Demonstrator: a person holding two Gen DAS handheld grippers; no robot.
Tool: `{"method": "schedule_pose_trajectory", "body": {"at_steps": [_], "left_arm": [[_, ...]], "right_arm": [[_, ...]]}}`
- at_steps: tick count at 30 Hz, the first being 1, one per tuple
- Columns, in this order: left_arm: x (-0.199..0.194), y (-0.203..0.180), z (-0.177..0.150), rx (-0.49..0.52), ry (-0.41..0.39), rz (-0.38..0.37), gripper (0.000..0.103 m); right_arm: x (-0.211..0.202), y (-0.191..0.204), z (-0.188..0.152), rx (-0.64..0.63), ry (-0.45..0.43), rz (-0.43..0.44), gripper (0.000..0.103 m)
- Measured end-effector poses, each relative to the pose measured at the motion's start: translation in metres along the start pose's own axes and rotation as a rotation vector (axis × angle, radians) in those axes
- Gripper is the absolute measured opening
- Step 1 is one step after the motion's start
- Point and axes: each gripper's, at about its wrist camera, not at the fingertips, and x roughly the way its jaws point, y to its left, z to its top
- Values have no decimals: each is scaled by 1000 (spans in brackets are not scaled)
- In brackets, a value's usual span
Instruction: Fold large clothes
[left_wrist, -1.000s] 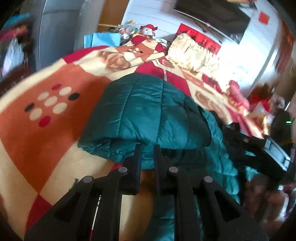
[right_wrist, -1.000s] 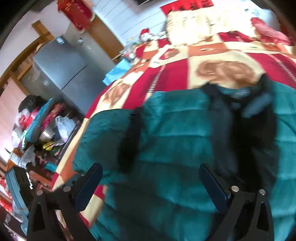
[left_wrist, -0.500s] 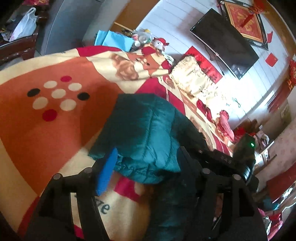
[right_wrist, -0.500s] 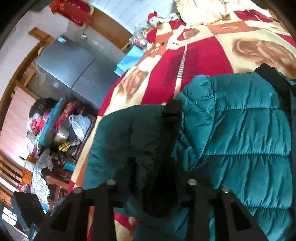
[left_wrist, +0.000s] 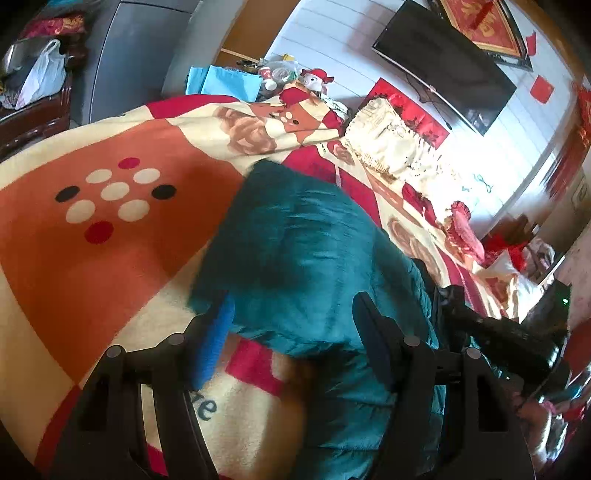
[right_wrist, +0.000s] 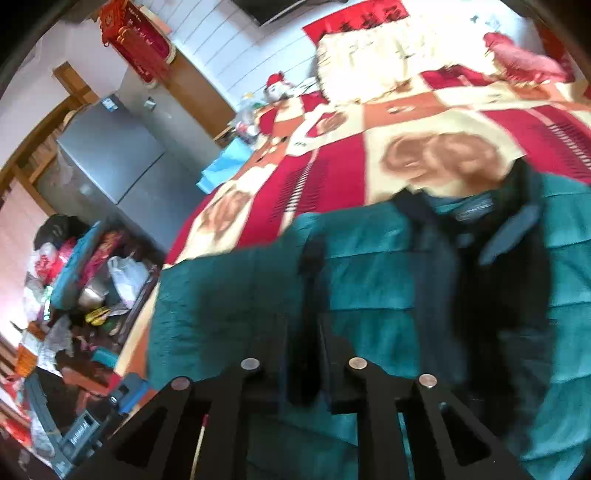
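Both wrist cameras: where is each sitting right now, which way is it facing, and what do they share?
Left wrist: on the left gripper, angled down at the teal jacket on the patterned blanket; open fingers and the right gripper's body show.
Right wrist: on the right gripper, angled down at the jacket; fingers just closed on its dark trim.
Shared: jacket, blanket.

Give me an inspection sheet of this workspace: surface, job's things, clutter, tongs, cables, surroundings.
Surface: patterned blanket on a bed.
Job's things: teal jacket lying on the blanket, one part folded over.
Clutter: cream cushion, soft toy, blue cloth at the far end.
Tongs: left tongs open, jacket edge between them; right tongs have just closed on a dark jacket strip.
Cables: wire under the TV.
Surroundings: fridge, crowded side table.
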Motion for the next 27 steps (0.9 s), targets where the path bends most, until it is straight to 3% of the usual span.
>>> {"method": "schedule_pose_trajectory", "body": {"at_steps": [4, 8, 10, 12, 14, 22, 23, 24, 26, 27], "left_arm": [[5, -4, -5, 9, 23, 3, 67], [6, -9, -9, 43, 18, 23, 67], [6, -9, -9, 43, 19, 25, 67], [6, -8, -9, 29, 24, 21, 67], [6, -4, -8, 13, 24, 22, 67], [4, 11, 1, -50, 24, 25, 67], [5, 13, 2, -57, 25, 22, 67], [5, 13, 3, -62, 26, 22, 67], [5, 14, 5, -64, 23, 26, 67], [5, 14, 5, -66, 22, 27, 67]], "right_arm": [[-22, -25, -3, 52, -12, 4, 13], [-22, -30, -7, 62, 54, 29, 13], [-15, -29, -8, 90, 81, 55, 28], [-7, -23, -10, 110, 84, 71, 76], [3, -13, -15, 113, 73, 102, 83], [68, 28, -22, 57, 179, 138, 83], [75, 31, -22, 52, 178, 143, 78], [78, 33, -21, 53, 165, 144, 50], [78, 30, -18, 90, 132, 148, 16], [75, 27, -16, 113, 117, 157, 13]]}}
